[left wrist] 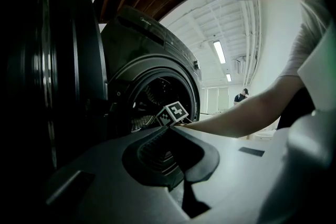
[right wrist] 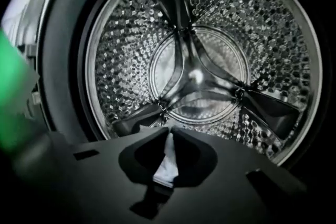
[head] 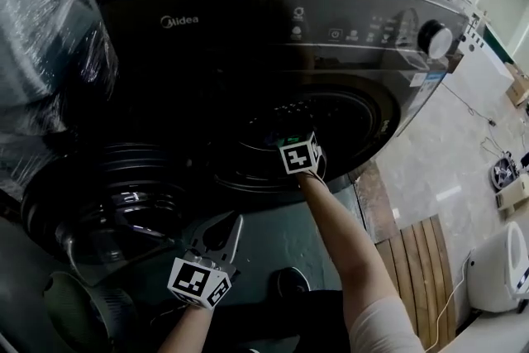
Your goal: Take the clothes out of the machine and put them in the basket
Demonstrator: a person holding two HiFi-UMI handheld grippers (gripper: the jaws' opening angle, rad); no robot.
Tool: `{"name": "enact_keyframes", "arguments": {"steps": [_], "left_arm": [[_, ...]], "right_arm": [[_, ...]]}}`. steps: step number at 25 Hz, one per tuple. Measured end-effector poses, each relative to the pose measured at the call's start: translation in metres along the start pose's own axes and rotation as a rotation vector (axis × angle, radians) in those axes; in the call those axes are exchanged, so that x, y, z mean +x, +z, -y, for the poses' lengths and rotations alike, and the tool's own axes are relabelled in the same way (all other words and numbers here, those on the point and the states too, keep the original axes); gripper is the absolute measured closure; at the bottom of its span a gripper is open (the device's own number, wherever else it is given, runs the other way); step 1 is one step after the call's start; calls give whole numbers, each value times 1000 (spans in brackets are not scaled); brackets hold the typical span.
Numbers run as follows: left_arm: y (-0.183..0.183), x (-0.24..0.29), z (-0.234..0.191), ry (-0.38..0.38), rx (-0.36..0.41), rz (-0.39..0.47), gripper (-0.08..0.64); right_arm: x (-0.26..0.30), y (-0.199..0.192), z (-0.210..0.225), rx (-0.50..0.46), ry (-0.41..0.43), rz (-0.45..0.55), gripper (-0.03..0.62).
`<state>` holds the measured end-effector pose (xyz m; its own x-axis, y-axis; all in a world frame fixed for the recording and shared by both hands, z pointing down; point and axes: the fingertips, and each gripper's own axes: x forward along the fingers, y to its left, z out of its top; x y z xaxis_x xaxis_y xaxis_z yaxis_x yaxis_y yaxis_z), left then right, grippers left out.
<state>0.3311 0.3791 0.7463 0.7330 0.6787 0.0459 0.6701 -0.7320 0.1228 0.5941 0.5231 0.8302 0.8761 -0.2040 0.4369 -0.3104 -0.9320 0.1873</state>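
The dark grey front-loading washing machine (head: 273, 37) stands with its round door (head: 107, 202) swung open to the left. My right gripper (head: 291, 141) reaches into the drum mouth. In the right gripper view its jaws (right wrist: 169, 131) are shut on a small piece of white cloth (right wrist: 167, 162), which hangs back between them. Behind it the steel drum (right wrist: 210, 34) shows bare metal and paddles. My left gripper (head: 225, 226) is below the opening, beside the door, with its tips closed together (left wrist: 169, 128) and nothing in them. The right gripper's marker cube (left wrist: 173, 112) shows ahead of it.
A round grey-green container (head: 78, 306) sits at the lower left on the floor. Plastic-wrapped goods (head: 41, 29) stand left of the machine. A wooden pallet (head: 413, 260) and a white appliance (head: 504, 269) lie to the right. A blurred green patch (right wrist: 10, 107) fills the right gripper view's left edge.
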Motion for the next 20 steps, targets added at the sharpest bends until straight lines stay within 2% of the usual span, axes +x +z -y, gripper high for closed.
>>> {"name": "enact_keyframes", "arguments": {"steps": [6,11,13,20], "left_arm": [[23,-9,8,-21,32,23,538],[38,-18,10,-22,31,43,538],[45,-20,11,-23,34,57,538],[64,-29,21,-46,62,94,538]], "right_arm": [[-40,22,-2,43,-19,51,568],[-62,34,3,209,-15,87,568],[-76,42,2,244,-6,104,568],[-128,72,-9,250,18,177,568]]}}
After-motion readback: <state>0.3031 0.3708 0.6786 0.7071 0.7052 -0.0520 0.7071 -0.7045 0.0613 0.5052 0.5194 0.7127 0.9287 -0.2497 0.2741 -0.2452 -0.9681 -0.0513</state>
